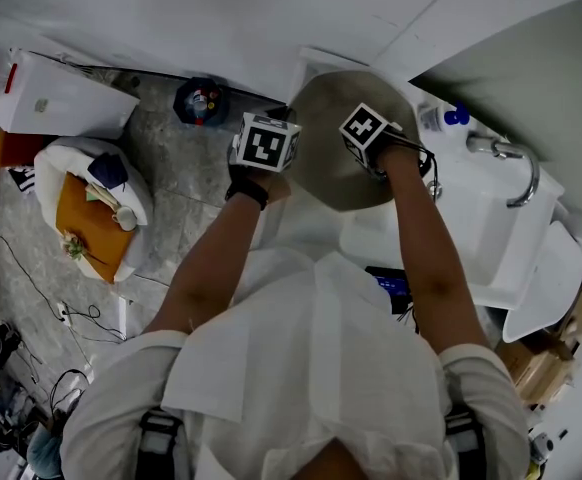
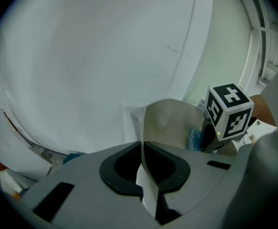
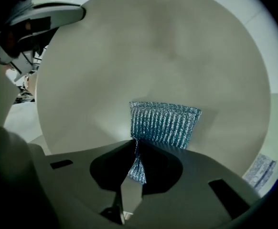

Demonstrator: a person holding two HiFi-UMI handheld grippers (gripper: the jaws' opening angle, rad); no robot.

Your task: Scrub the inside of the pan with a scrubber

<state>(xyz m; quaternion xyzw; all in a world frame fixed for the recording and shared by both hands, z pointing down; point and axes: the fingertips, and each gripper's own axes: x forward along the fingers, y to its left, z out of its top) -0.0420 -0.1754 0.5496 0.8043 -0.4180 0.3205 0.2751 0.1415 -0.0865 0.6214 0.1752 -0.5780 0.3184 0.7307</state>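
A round beige pan (image 1: 343, 168) is held tilted over the sink's edge. My left gripper (image 1: 267, 144) is shut on the pan's rim (image 2: 142, 128), which runs edge-on between the jaws in the left gripper view. My right gripper (image 1: 369, 133) is shut on a blue mesh scrubber (image 3: 164, 123), and the scrubber lies flat against the pan's inside (image 3: 153, 56). From the left gripper view the scrubber (image 2: 194, 140) shows inside the pan under the right gripper's marker cube (image 2: 229, 111).
A white sink (image 1: 491, 218) with a chrome tap (image 1: 516, 168) lies to the right, with a blue-capped bottle (image 1: 443, 118) behind it. On the floor to the left stand a white basket with orange contents (image 1: 91, 223), a white box (image 1: 61, 98) and a dark blue bowl (image 1: 201, 101).
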